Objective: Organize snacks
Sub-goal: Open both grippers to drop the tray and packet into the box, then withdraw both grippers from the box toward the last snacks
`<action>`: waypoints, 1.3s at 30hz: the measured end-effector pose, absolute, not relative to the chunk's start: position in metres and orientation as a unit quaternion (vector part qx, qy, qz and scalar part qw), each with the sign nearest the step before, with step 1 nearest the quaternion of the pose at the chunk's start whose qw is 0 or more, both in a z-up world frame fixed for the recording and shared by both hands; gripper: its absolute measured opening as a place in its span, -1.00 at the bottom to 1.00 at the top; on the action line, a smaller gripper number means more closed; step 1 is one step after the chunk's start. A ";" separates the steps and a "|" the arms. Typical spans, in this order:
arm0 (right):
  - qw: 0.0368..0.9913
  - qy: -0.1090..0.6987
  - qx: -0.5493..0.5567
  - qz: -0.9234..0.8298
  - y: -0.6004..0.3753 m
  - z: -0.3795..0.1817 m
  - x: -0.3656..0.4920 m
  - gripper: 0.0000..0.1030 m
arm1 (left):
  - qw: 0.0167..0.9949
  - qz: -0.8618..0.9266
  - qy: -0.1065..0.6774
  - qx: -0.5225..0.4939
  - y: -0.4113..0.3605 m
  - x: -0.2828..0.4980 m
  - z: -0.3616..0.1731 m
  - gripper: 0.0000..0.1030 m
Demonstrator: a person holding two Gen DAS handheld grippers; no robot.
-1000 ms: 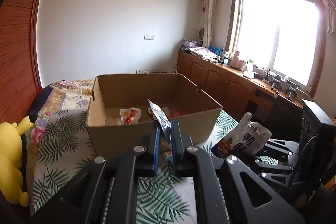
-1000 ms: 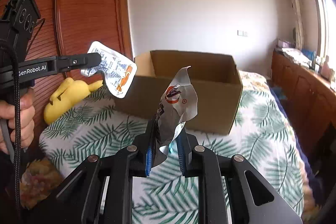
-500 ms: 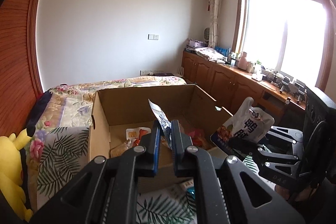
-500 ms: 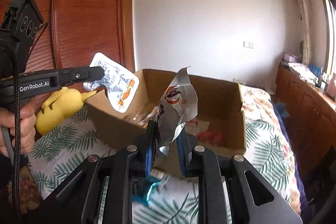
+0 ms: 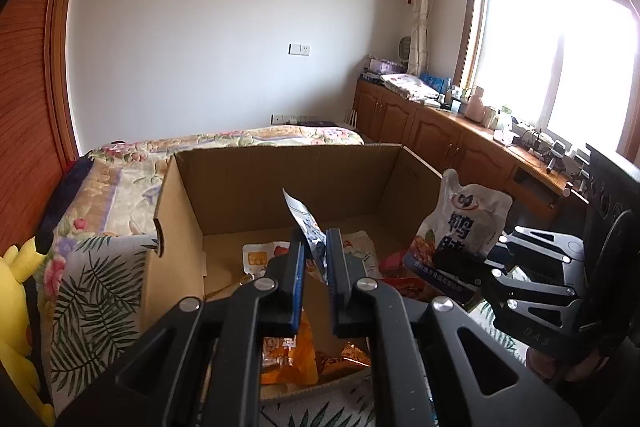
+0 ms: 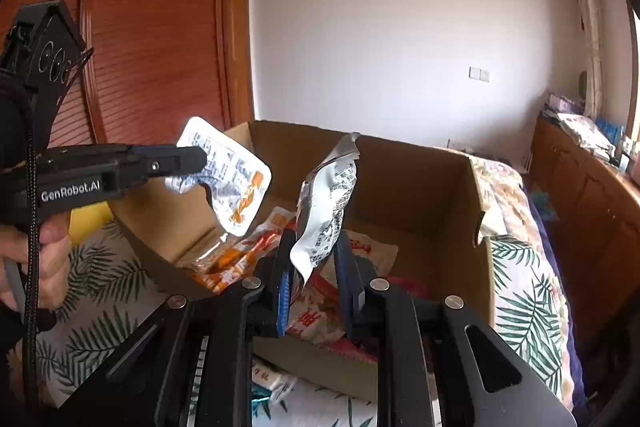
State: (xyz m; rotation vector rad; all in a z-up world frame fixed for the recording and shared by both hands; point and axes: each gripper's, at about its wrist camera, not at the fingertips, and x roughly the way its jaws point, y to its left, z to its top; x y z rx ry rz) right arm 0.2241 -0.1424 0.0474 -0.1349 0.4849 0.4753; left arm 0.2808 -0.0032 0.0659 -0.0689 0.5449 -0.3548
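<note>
An open cardboard box [image 5: 280,179] [image 6: 400,155] stands on the bed, with several snack packets [image 6: 240,251] on its floor. My left gripper [image 5: 316,259] [image 6: 188,163] is shut on a flat white snack packet [image 5: 306,223] [image 6: 232,183], holding it over the box's near left corner. My right gripper [image 6: 316,259] [image 5: 452,263] is shut on a silver-backed white pouch [image 6: 328,203] [image 5: 464,223] with blue characters, upright above the box's front edge. A hand [image 6: 36,259] grips the left tool's handle.
The bed has a leaf-print cover [image 6: 520,299]. A yellow plush toy [image 5: 16,287] lies at its left edge by a wooden wardrobe [image 6: 160,27]. Wooden cabinets [image 5: 440,143] run under the window on the right. Another snack pack [image 6: 272,383] lies before the box.
Both grippers have moved forward together, each still holding its packet. They have gone from short of the box to over its front edge, and the snacks inside now show.
</note>
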 end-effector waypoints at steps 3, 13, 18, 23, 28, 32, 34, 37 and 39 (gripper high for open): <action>0.938 0.246 -0.069 0.233 -0.140 0.042 0.231 -0.67 | 0.945 -0.173 0.275 -0.034 -0.005 0.285 0.060 -0.87; 0.940 0.253 -0.052 0.221 -0.149 0.040 0.234 -0.44 | 0.941 -0.167 0.293 -0.039 -0.007 0.283 0.051 -0.56; 0.943 0.249 -0.051 0.215 -0.154 0.045 0.219 -0.44 | 0.943 -0.160 0.291 -0.033 -0.008 0.268 0.055 -0.24; 0.945 0.245 -0.043 0.212 -0.159 0.050 0.196 -0.42 | 0.944 -0.152 0.291 -0.013 -0.010 0.247 0.057 -0.20; 0.945 0.246 -0.039 0.212 -0.162 0.049 0.174 -0.36 | 0.944 -0.151 0.293 -0.015 -0.007 0.228 0.054 -0.18; 0.944 0.248 -0.040 0.215 -0.160 0.046 0.156 -0.36 | 0.944 -0.150 0.294 -0.014 -0.006 0.215 0.053 -0.17; 0.943 0.249 -0.044 0.216 -0.157 0.044 0.151 -0.35 | 0.944 -0.150 0.293 -0.014 -0.007 0.211 0.054 -0.17; 0.941 0.254 -0.043 0.221 -0.154 0.039 0.144 -0.33 | 0.944 -0.153 0.294 -0.015 -0.007 0.204 0.054 -0.16; 0.939 0.259 -0.043 0.223 -0.153 0.034 0.140 -0.33 | 0.945 -0.153 0.290 -0.013 -0.007 0.198 0.055 -0.16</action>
